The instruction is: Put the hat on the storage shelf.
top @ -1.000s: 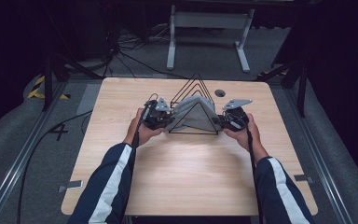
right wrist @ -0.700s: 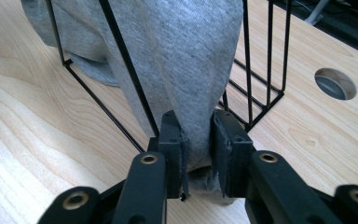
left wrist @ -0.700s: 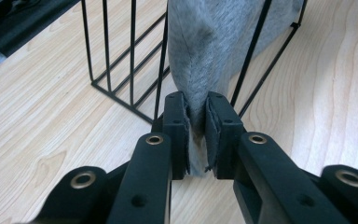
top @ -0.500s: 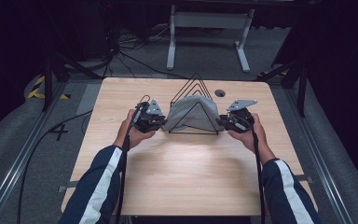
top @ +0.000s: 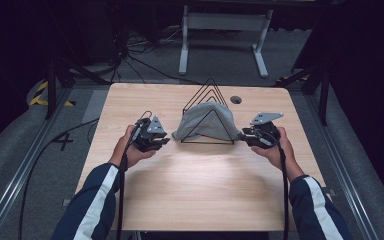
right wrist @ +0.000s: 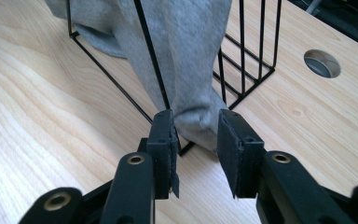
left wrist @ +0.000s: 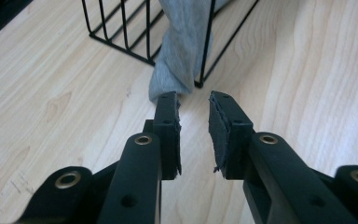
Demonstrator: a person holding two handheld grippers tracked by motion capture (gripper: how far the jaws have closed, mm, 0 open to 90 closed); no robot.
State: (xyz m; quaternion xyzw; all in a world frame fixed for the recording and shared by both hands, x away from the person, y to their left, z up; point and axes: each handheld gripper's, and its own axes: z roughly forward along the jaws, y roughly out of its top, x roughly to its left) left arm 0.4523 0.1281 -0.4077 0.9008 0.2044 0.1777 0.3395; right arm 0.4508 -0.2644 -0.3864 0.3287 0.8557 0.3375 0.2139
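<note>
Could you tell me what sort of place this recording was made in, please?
Probably a lab or studio set up for recording. A bare wooden table stands on grey carpet amid dark surroundings, with loose cables on the floor behind it, metal rails alongside, and a white metal stand beyond.

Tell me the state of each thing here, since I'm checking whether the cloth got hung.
Grey cloth: draped over the rack, ends hanging at both sides, free of both grippers.
Black wire rack: upright on the table.
Left gripper: jaws just opening, nothing between.
Right gripper: jaws just opening, cloth end between, unpressed.
</note>
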